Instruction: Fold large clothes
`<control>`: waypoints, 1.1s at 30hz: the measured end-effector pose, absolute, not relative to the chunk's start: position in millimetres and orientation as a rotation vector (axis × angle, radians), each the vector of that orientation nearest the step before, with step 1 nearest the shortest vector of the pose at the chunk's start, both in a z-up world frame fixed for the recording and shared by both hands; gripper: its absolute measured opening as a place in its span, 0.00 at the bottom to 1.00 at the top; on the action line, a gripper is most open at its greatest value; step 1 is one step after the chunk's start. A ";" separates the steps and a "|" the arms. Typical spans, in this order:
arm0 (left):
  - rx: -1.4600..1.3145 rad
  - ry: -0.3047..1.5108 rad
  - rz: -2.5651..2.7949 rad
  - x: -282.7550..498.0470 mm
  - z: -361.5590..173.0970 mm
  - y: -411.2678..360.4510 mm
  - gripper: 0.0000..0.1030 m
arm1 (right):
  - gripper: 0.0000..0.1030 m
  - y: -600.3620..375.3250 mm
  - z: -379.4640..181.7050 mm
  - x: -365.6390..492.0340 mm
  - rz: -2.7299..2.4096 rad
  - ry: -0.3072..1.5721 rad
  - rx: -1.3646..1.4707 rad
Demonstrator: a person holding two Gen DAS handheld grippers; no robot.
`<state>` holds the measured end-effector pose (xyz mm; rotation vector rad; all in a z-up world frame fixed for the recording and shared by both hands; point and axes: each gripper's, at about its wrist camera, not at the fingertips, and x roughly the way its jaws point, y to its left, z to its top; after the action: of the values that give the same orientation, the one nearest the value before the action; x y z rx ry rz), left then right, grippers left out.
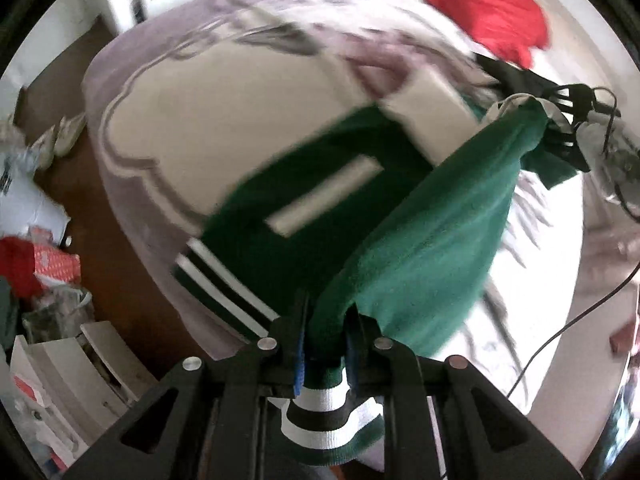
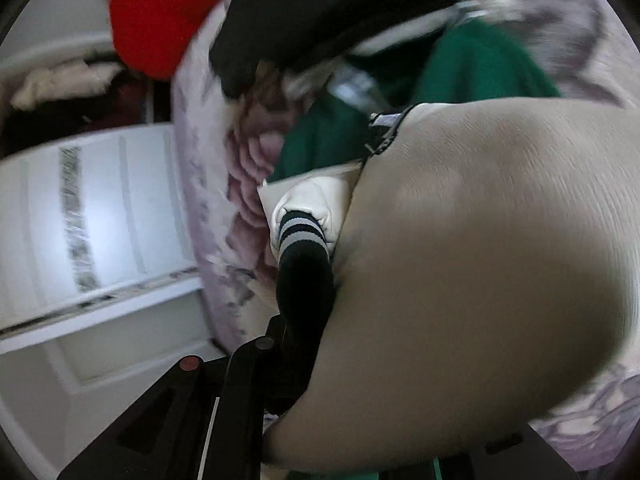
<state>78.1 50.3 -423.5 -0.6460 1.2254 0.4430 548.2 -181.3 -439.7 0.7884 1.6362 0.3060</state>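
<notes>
Left wrist: fleecy green jacket (image 1: 420, 240), ribbed striped hem, w/ cream leathery sleeve (image 2: 480, 280)

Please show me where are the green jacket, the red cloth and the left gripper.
green jacket (image 1: 432, 240), left wrist view, on the lifted green fold.
red cloth (image 1: 464, 4), left wrist view, on its middle.
left gripper (image 1: 326, 356), left wrist view, between its fingertips, shut on the striped hem.
</notes>
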 end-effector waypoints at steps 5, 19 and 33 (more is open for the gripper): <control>-0.725 1.314 0.486 74.1 -503.6 120.4 0.14 | 0.13 -47.7 -500.0 551.9 0.238 1.743 0.605; -0.790 1.369 0.448 46.6 -503.9 162.5 0.83 | 0.83 -73.1 -445.1 479.6 0.424 1.750 0.321; -0.843 1.355 0.418 53.6 -535.8 135.0 0.09 | 0.74 -186.3 -569.0 166.1 0.276 2.069 0.581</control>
<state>53.6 135.0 -535.8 -0.8435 1.3552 0.4176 166.1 -186.2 -569.0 0.5814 2.0692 0.2758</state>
